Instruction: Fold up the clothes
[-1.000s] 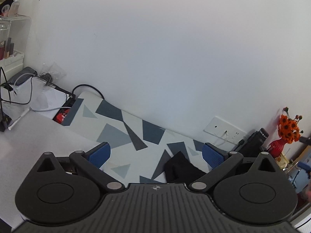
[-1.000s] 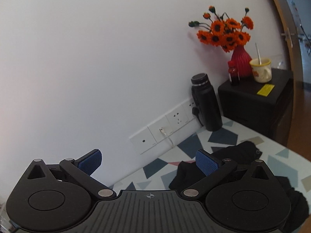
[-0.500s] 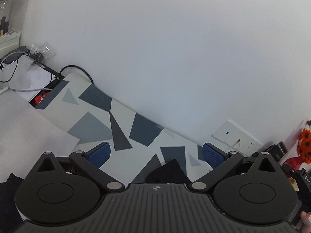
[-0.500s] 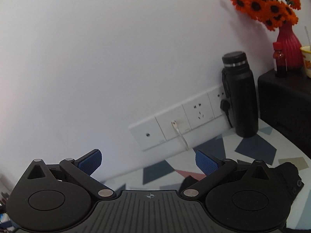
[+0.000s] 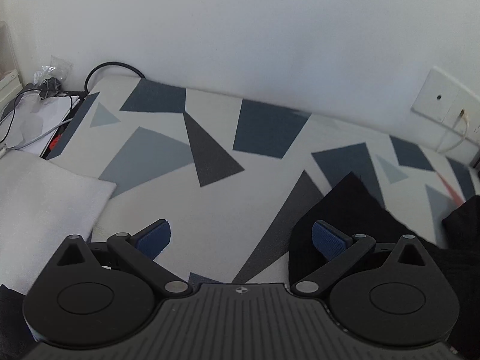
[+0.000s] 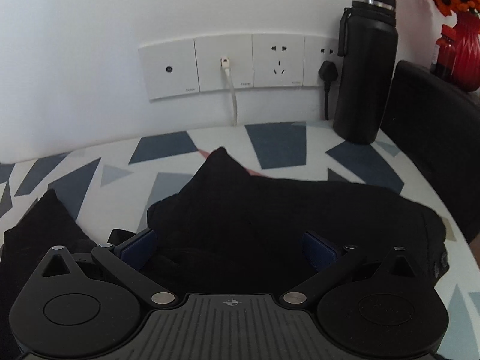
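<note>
A: Right wrist view first: where is the black garment [image 6: 270, 210]?
B: Crumpled on the patterned surface [image 6: 288, 147], directly ahead of the right tool [image 6: 229, 247], whose blue pads are spread wide with dark cloth between them, nothing pinched

A: And the left wrist view?
B: A pointed corner of the same garment [image 5: 345, 207] lies under the right-hand pad. The left tool [image 5: 240, 238] is spread too, holding nothing, mostly over bare surface [image 5: 210, 210]

A: Around them?
B: A white foam sheet [image 5: 45, 192] at the left, cables [image 5: 36, 105] beyond it. By the wall, a socket panel [image 6: 240, 63], a black bottle [image 6: 366, 66] standing beside a black box [image 6: 435, 120], a red vase [image 6: 468, 51] on it
</note>
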The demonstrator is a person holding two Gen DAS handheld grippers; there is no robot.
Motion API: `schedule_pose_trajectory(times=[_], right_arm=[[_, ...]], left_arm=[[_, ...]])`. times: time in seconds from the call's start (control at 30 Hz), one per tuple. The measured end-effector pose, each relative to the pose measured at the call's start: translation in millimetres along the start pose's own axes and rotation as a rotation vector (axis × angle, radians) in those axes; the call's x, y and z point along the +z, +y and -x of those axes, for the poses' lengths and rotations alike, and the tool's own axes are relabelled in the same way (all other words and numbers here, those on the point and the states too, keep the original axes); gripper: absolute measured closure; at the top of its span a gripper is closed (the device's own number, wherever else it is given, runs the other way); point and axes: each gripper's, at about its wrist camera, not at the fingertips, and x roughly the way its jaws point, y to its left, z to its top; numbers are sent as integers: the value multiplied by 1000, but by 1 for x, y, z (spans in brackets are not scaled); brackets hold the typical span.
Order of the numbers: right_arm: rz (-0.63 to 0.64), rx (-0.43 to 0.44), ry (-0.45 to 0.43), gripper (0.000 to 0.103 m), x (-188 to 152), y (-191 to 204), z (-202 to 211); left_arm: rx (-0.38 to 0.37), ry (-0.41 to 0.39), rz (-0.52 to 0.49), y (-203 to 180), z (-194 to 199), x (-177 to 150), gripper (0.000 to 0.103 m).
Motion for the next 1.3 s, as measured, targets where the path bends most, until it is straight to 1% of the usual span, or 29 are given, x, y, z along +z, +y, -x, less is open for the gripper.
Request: schedule_pose_trajectory(times=[0.17, 0.37, 0.57, 0.7, 0.8, 0.9, 1.0, 1.1, 1.2, 1.3], right_arm=[[-33, -17, -37, 1, -11, 0, -3], [-75, -34, -103, 1, -23, -3, -4], [-76, -62, -159, 1, -31, -1, -4], [-73, -34, -207, 1, -39, -6, -5], [-74, -32, -216, 1, -41, -6, -5], [-53, -49, -221, 1, -41, -2, -4], [-37, -54, -217, 1, -41, 1, -4], [-12, -39, -168, 1, -37, 4, -9], [-32, -13, -103, 1, -28, 1, -14], [-48, 10, -41, 1, -21, -2, -18]], left_arm=[[2, 68, -51, -10, -26, -12, 0], [-21, 15, -87, -12, -31, -16, 0], [-24, -52, -84, -12, -30, -25, 0], [-31, -103, -91, -11, -29, -32, 0], [-34, -150, -91, -11, -28, -38, 0], [-37, -158, -93, -10, -28, -38, 0], [-43, -160, -97, -9, -28, -39, 0], [-52, -137, -114, -9, -28, -35, 0], [-55, -91, -130, -10, -30, -27, 0], [-66, -25, -148, -10, -34, -16, 0]])
